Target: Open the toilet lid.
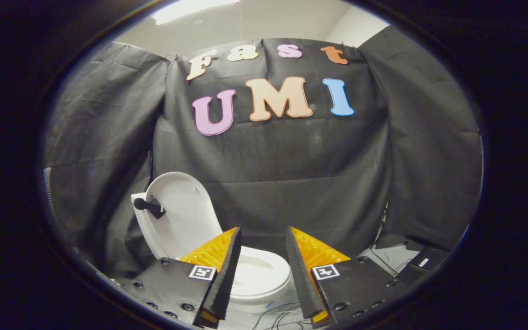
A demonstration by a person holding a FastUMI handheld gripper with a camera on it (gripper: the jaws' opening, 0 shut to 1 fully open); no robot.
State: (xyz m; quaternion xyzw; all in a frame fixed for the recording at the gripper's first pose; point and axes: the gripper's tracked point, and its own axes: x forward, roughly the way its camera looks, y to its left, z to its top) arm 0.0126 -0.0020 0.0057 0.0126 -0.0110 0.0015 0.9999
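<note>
Toilet lid (182, 215) raised upright, toilet bowl (259, 279) beyond spread, empty fingers (264, 238), cables (277, 316) on floor beneath.

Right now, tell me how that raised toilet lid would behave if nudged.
The toilet lid looks like stiff, smooth moulded plastic, so probably slippery. It stands upright on its hinge and could drop onto the seat if pushed forward. The open tongs hold nothing.
</note>
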